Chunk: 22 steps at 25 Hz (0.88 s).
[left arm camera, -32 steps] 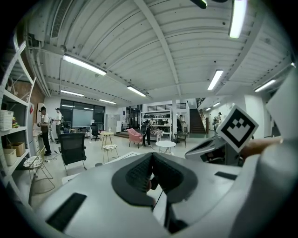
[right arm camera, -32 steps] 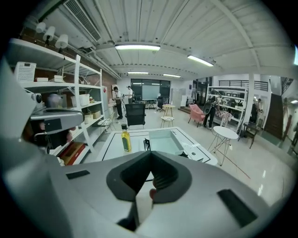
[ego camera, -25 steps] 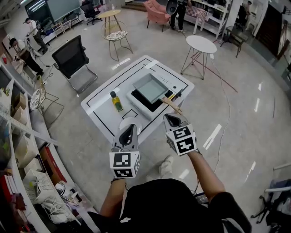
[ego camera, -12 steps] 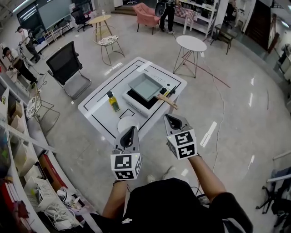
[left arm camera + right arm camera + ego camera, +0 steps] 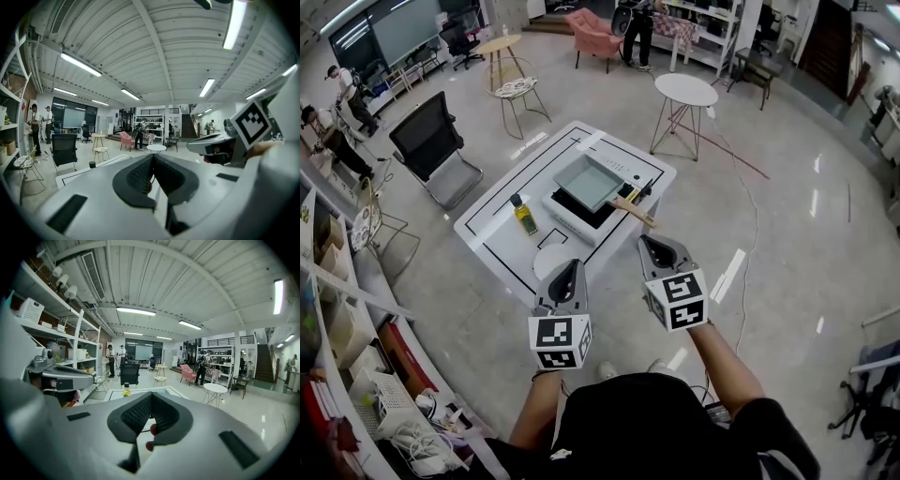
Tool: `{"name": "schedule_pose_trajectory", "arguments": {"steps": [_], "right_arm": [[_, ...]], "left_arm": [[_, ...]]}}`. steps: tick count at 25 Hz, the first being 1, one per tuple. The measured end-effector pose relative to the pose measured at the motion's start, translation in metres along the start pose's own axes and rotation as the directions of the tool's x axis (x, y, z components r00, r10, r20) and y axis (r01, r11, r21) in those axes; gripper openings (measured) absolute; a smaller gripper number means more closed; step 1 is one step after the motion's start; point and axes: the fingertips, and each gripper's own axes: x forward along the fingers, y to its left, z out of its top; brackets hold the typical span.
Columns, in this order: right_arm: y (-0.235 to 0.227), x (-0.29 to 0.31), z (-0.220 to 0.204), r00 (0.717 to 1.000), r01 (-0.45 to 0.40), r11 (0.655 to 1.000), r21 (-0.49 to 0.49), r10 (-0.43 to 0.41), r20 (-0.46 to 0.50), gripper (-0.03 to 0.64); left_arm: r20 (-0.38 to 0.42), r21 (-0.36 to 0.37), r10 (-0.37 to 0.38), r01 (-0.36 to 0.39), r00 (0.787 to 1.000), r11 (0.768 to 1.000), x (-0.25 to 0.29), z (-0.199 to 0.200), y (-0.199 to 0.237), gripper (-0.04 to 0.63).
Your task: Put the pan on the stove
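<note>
I hold the left gripper [image 5: 573, 266] and right gripper [image 5: 648, 242] near the table [image 5: 499, 214], fingers pressed together on nothing, the pan [image 5: 589, 181] sitting on the stove [image 5: 566, 208].

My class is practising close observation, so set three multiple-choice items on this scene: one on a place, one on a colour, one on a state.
1. Where is the pan? A on the stove; B beside it; C under it.
2. What colour is the liquid in the bottle? A red; B yellow; C blue.
3. How are the jaws of the right gripper? A shut, empty; B shut on the pan; C wide apart.
Answers: A, the pan rests on the stove; B, the liquid looks yellow; A, the jaws meet with nothing between.
</note>
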Motion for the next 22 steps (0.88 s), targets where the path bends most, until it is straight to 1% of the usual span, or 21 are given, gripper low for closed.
{"name": "schedule_pose_trajectory", "arguments": {"steps": [4,11,22], "right_arm": [[-0.014,-0.007,0.002,1.000,-0.005,1.000,0.007,0.005,0.006,0.002],[-0.028,-0.020,0.006,0.999,-0.023,1.000,0.004,0.023,0.025,0.002],[-0.041,-0.032,0.001,0.999,-0.045,0.999,-0.008,0.045,0.020,0.002]], "left_arm": [[-0.001,0.004,0.007,-0.007,1.000,1.000,0.004,0.004,-0.013,0.011],[0.019,0.013,0.021,-0.021,1.000,1.000,0.005,0.016,-0.033,0.009],[0.023,0.011,0.034,-0.034,0.999,0.999,0.010,0.017,-0.055,0.011]]}}
